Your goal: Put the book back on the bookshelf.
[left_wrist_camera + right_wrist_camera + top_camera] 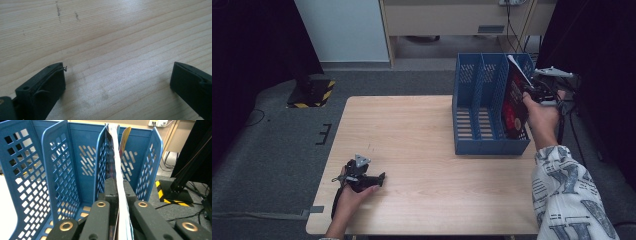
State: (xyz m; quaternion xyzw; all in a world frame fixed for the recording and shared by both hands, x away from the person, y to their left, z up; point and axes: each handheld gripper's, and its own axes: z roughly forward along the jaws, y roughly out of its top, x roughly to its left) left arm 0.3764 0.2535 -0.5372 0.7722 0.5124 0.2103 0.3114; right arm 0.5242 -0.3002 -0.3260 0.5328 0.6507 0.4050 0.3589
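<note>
A blue three-slot file rack (472,145) stands on the right side of the wooden table (412,130). A thin book with a dark red cover (513,102) stands tilted in the rack's rightmost slot, its top sticking out above the rim. My right gripper (532,92) is shut on the book's edge. In the right gripper view the jaws (120,187) pinch the book's pages (117,157) inside the rack (62,170). My left gripper (379,179) rests on the table near the front left. Its jaws (117,77) stand wide open with only bare wood (112,37) between them.
A black stand base with yellow stripes (312,92) sits on the grey floor beyond the table's left corner; another (172,195) lies behind the rack. Cables (512,30) hang at the back right. The rack's left and middle slots hold nothing.
</note>
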